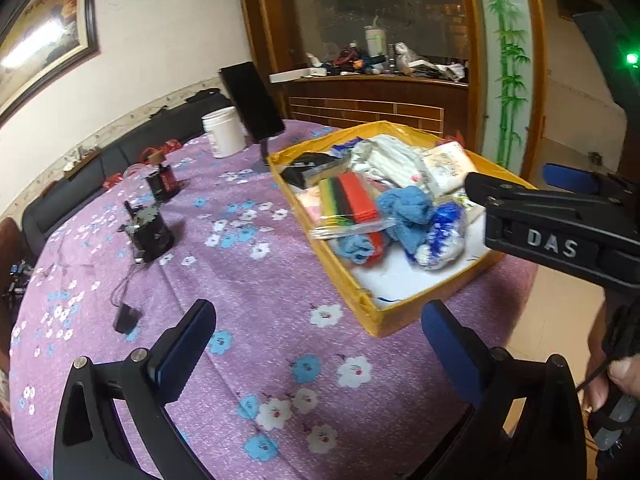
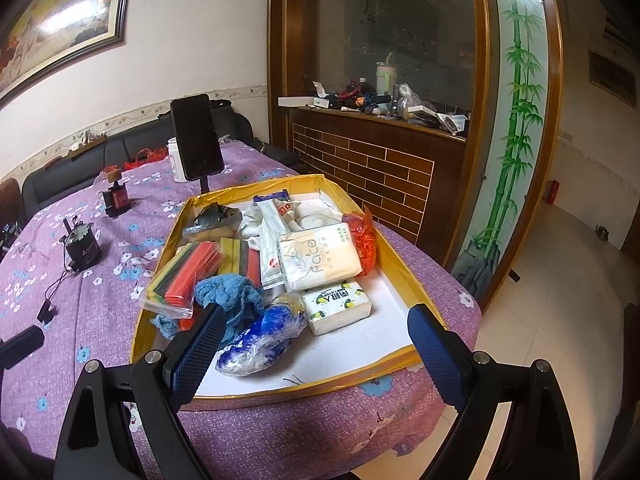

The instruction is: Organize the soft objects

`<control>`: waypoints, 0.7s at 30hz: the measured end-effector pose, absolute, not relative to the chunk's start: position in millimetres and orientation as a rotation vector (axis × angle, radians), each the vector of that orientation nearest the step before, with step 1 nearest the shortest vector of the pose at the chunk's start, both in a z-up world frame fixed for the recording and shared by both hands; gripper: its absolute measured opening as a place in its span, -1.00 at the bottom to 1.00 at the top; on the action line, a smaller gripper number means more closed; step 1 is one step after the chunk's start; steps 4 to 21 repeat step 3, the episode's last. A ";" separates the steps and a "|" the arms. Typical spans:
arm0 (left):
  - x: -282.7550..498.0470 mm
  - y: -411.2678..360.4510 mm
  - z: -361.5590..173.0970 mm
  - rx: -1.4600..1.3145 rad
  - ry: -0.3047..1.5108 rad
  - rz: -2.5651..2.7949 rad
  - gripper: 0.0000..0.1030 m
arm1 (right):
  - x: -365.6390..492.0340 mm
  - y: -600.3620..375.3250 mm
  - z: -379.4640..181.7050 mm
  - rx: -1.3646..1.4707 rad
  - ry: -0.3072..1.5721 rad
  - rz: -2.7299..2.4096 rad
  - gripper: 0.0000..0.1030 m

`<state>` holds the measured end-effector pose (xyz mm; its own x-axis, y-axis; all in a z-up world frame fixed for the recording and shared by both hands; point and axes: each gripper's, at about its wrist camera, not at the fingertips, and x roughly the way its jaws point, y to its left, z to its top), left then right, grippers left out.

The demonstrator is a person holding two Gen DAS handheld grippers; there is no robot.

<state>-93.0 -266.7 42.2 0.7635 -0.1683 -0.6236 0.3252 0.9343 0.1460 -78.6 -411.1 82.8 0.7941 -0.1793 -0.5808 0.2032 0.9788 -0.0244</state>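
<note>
A yellow-rimmed tray point(image 2: 224, 196) point(image 1: 360, 300) on the purple floral table holds soft things: a blue towel point(image 2: 228, 290) point(image 1: 406, 208), a blue-and-white bundle in plastic point(image 2: 256, 340) point(image 1: 442, 232), tissue packs point(image 2: 318, 258) point(image 2: 338, 306), a bag of coloured cloths point(image 2: 184, 276) point(image 1: 354, 200) and white bags point(image 2: 272, 216). My right gripper point(image 2: 316, 356) is open and empty, just over the tray's near edge; it shows at the right of the left wrist view point(image 1: 516, 184). My left gripper point(image 1: 320, 356) is open and empty over bare cloth, left of the tray.
A phone on a stand point(image 2: 196, 142) point(image 1: 252, 102) and a white jar point(image 1: 224, 132) stand behind the tray. Two small black devices point(image 1: 150, 236) point(image 1: 162, 182) with a cable and plug point(image 1: 126, 320) lie at the left. The table edge is close on the right.
</note>
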 end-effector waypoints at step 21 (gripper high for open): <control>-97.7 -269.2 42.4 0.271 0.632 -0.254 0.99 | -79.5 -413.3 83.2 0.044 0.618 -0.209 0.83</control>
